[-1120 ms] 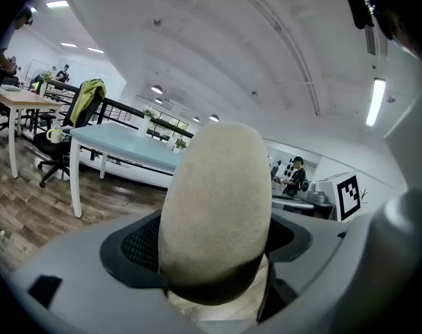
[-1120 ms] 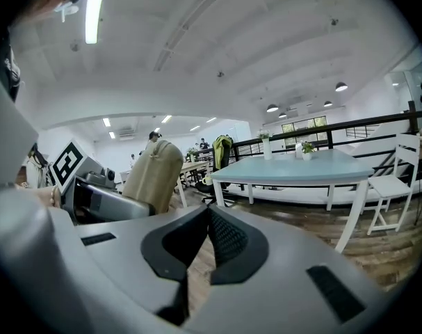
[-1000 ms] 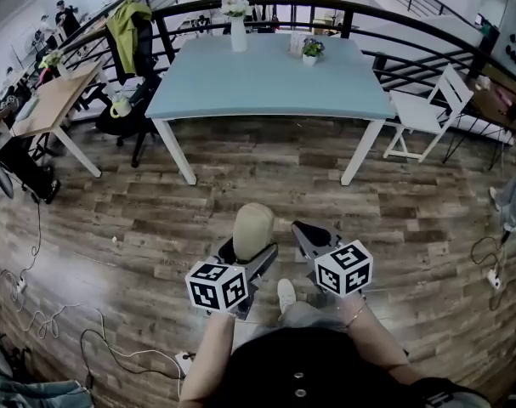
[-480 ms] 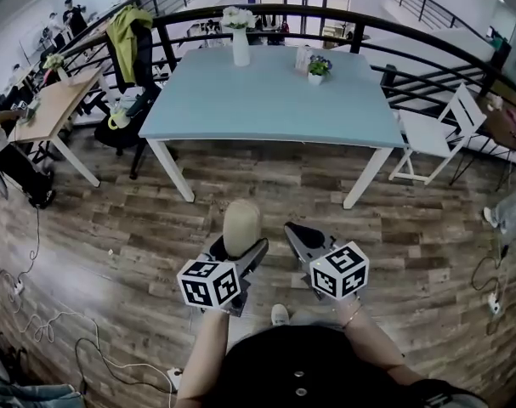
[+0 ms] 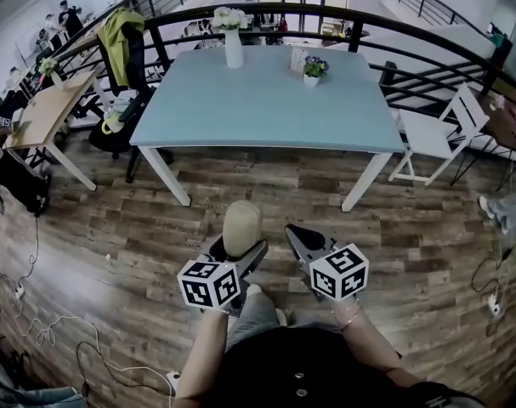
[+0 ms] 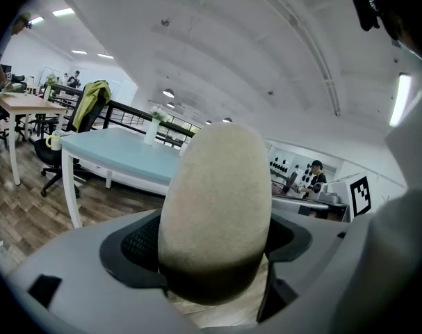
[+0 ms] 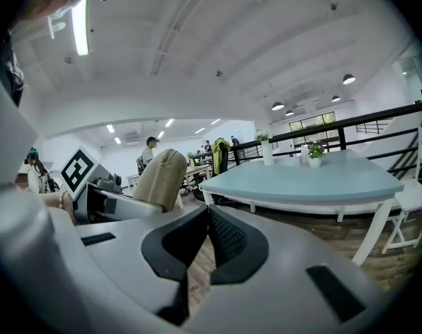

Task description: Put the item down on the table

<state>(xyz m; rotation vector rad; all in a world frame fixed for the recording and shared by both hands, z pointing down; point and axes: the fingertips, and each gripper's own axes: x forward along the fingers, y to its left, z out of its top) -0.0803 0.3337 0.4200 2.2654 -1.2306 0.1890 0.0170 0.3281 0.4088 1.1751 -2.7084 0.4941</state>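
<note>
Broadly, the biggest thing we see is the brown wood-plank floor (image 5: pixel 113 219), streaked and matte, filling the middle of the head view. Above it in the frame stands the pale blue rectangular table (image 5: pixel 266 100) on white legs, its top smooth and mostly bare. A black curved metal railing (image 5: pixel 428 45) arcs behind it across the upper frame. At upper left sits a light wooden desk (image 5: pixel 45 113), and at right a white slatted folding chair (image 5: pixel 440 130). A yellow-green jacket (image 5: pixel 117 36) hangs over a dark chair at the table's left end. On the far edge of the table stand a tall white vase of pale flowers (image 5: pixel 233 49) and a small potted plant with purple blooms (image 5: pixel 312 69).

Low in the frame's centre, over the floor and well short of the table, the left gripper (image 5: pixel 240 249) clamps a beige egg-shaped item (image 5: pixel 241 219) with a finely grainy, sponge-like surface. It stands upright between the black mesh-textured pads (image 6: pixel 138 242). The right gripper (image 7: pixel 205 239), just beside it, has its jaws pressed together with nothing between them.

The item's lower end sinks into shadow between the pads, so we cannot make out its base. The person's dark top cuts off the bottom of the head view.
</note>
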